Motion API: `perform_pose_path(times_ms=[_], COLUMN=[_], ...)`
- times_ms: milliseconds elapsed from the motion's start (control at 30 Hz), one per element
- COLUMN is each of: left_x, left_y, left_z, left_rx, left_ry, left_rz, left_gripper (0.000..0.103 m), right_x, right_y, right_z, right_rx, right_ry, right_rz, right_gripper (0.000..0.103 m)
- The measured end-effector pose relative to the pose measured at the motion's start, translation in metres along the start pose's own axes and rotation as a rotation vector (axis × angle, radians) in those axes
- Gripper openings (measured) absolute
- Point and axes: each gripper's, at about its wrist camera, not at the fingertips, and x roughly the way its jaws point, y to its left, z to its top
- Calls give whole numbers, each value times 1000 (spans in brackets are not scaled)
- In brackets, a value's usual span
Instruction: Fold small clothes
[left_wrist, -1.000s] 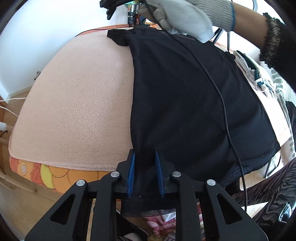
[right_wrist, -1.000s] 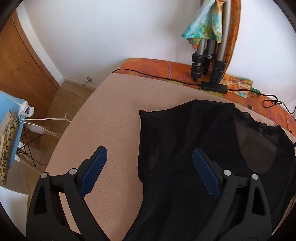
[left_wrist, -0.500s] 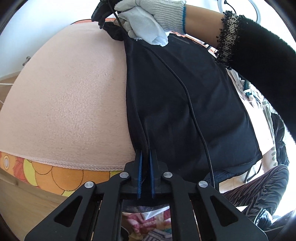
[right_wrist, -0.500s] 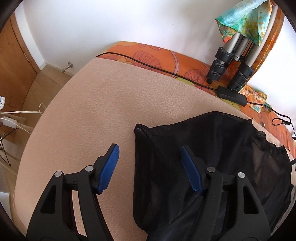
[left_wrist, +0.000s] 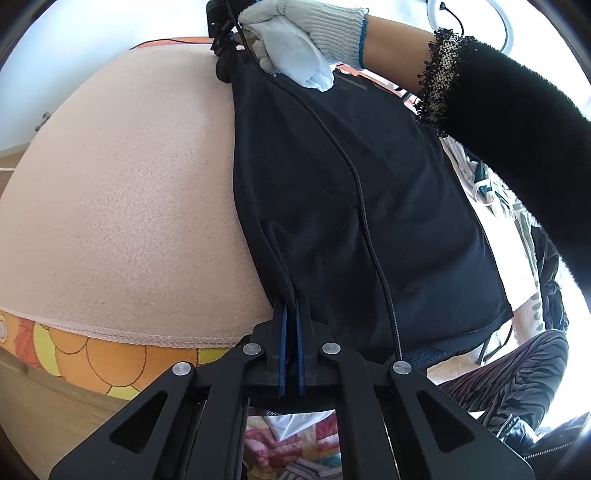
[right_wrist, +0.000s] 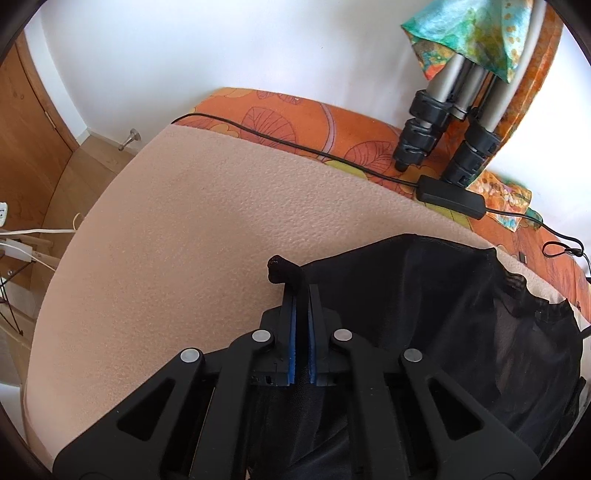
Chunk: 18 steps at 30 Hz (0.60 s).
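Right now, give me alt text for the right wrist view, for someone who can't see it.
The right gripper is shut on a corner of a black garment lying on a peach blanket. Behind it, a black cable and tripod legs rest on an orange floral sheet.

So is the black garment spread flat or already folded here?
Spread flat: the black garment lies open on the peach blanket, with both grippers pinching one edge.

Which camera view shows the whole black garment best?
The left wrist view: the black garment lies spread on the peach blanket, one long edge stretched between both grippers. The right wrist view shows only its pinched corner and some sheer fabric.
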Motion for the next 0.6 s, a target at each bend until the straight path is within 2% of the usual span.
perform_pose_path(times_ms=[300, 600], left_x=[-5, -7], left_y=[-12, -34], left_z=[2, 4], left_rx=[37, 97], left_ry=[-28, -36], left_rz=[-30, -66], left_gripper=[2, 2], right_x=[-33, -64], right_y=[-40, -75], right_z=[-3, -9], right_rx=[74, 115], right_ry=[-63, -118], right_rz=[67, 61], right_gripper=[4, 4])
